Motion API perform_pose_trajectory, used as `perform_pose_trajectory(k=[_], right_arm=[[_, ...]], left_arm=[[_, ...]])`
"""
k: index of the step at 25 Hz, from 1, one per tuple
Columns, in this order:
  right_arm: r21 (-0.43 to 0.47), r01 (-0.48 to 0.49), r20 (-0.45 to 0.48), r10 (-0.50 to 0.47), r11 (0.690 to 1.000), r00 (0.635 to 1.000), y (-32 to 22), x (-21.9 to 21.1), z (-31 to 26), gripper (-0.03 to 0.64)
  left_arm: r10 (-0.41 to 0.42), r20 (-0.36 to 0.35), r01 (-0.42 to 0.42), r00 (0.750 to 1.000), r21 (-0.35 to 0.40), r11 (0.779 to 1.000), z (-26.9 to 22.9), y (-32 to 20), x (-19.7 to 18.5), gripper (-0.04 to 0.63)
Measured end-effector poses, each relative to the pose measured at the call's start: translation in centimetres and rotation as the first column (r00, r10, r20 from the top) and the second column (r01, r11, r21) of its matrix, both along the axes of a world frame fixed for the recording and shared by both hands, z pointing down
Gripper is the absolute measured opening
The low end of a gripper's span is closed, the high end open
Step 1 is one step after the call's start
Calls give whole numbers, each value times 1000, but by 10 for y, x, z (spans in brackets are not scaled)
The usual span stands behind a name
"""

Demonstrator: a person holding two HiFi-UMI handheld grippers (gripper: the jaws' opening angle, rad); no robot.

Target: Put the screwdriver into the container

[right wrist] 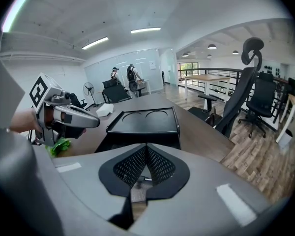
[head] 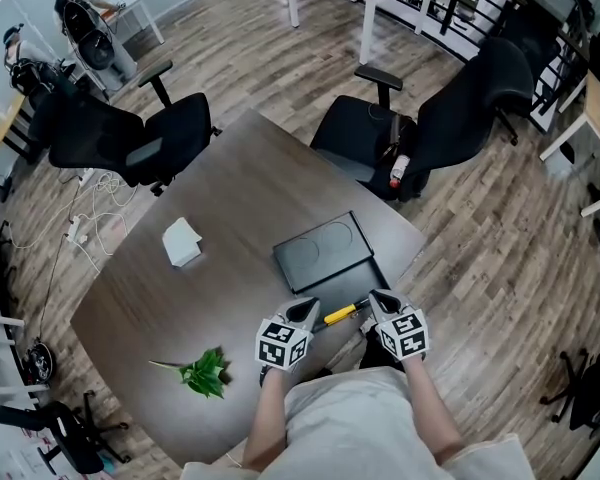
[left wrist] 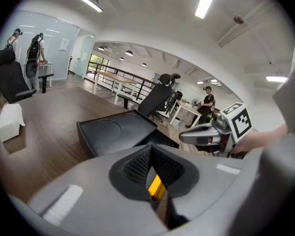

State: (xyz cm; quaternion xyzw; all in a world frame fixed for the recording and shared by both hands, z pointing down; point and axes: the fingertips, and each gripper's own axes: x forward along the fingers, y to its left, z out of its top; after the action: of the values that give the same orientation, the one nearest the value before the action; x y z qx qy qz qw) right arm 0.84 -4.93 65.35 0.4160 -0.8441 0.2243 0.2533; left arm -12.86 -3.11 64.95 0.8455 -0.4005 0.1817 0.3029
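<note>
— Brown wooden table (head: 180,298): what sits on it?
— One black rectangular plastic container (head: 320,251), mid-table. Just in front of it, the left gripper (head: 306,314) is clamped on the handle of the yellow-handled screwdriver (head: 340,315), outside the box.
— And the right gripper (head: 378,301)?
— Its jaws are pinched on the thin metal shaft

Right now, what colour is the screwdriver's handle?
The screwdriver has a yellow handle, best seen in the head view.
</note>
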Motion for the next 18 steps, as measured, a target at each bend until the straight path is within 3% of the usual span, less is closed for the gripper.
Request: perform_pose_trajectory(k=[18], right_arm=[[0,13,7,-13,1000,1000,2,-1,1,2]], left_arm=[[3,-1,-3,1000,5,1000,0,0,6,54]])
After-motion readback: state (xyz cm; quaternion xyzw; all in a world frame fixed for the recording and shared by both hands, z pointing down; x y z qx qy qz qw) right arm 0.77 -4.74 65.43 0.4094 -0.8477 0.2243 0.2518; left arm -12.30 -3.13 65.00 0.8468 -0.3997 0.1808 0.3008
